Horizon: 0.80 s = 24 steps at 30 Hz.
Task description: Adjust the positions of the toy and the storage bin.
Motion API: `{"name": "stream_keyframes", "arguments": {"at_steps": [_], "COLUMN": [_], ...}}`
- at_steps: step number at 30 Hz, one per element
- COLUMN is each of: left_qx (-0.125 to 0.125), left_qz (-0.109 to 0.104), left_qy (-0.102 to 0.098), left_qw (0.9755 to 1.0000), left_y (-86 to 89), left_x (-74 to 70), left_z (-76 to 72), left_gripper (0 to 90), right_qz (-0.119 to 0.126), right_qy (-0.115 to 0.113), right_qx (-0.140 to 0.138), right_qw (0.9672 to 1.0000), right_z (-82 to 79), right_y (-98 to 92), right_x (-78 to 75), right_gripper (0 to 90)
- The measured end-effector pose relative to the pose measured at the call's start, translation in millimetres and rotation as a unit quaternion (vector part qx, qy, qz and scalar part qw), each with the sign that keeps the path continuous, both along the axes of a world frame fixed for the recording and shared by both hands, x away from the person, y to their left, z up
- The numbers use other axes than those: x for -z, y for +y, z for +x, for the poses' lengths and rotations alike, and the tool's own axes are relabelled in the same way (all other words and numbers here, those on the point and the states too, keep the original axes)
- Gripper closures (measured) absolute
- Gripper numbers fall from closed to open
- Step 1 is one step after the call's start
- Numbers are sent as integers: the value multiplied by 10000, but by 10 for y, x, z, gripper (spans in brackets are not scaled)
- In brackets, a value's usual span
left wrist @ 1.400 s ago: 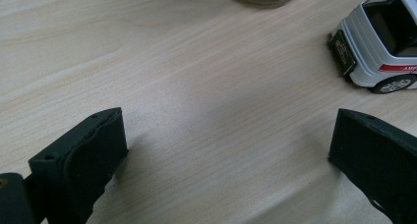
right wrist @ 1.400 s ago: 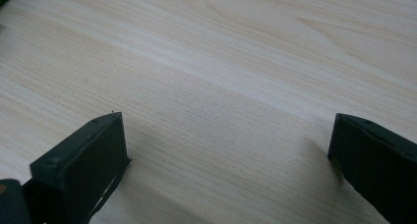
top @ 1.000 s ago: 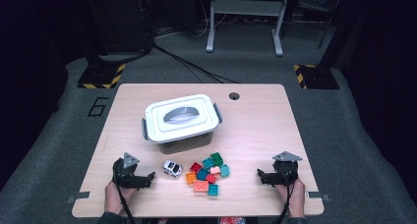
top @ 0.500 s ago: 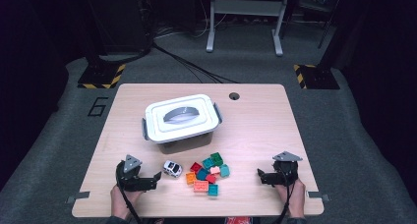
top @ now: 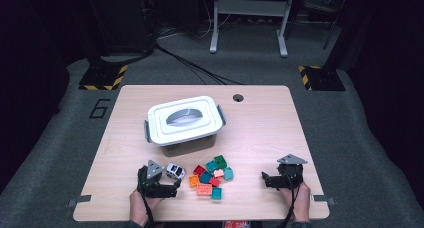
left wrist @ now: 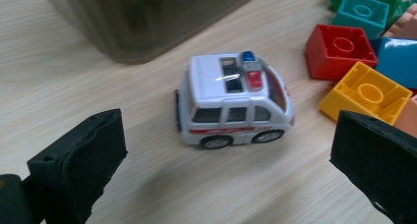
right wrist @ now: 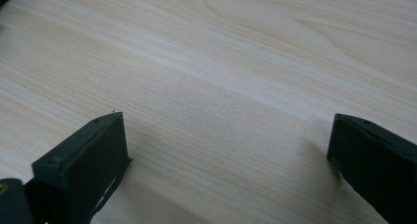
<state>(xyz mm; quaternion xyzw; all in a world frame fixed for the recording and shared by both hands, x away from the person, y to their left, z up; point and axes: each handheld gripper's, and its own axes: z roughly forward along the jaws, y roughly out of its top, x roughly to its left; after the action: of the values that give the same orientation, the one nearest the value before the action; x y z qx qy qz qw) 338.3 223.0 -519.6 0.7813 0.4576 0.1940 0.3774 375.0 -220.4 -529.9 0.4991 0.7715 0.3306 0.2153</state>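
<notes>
Both tongs stand released: we log the left gripper (top: 172, 188) with jaws spread just short of the toy police van (left wrist: 235, 102), the right gripper (top: 266, 179) spread over bare table (right wrist: 255, 52). Van sits on the table between the lidded box (top: 184, 120) and the bricks (top: 212, 177). Floor marking reads "6" (top: 100, 108). Left gripper view resolves the van's roof lights; its side lettering stays illegible.

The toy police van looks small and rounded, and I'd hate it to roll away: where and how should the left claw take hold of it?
Grip the toy police van across its flat nose and tail, low on the body. It stands side-on between the open left claw, with the yellow brick just beyond its nose, so come straight forward and close.
</notes>
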Motion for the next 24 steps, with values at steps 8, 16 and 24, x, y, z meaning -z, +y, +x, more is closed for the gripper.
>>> {"name": "stream_keyframes", "arguments": {"at_steps": [8, 16, 24], "left_qx": [23, -9, -69], "left_qz": [20, -2, 126], "left_qy": [60, 110, 103], "left_qw": [10000, 9999, 9998], "left_y": [-99, -107, -148], "left_x": [47, 67, 79], "left_z": [90, 134, 153], "left_gripper": [89, 171, 241], "right_qz": [2, 8, -1], "right_qy": [8, 10, 13], "right_qx": [0, -2, -26], "right_qw": [10000, 10000, 10000], "right_z": [0, 1, 0], "right_y": [-1, -2, -4], "right_x": [-1, -1, -2], "right_gripper": [13, 15, 15]}}
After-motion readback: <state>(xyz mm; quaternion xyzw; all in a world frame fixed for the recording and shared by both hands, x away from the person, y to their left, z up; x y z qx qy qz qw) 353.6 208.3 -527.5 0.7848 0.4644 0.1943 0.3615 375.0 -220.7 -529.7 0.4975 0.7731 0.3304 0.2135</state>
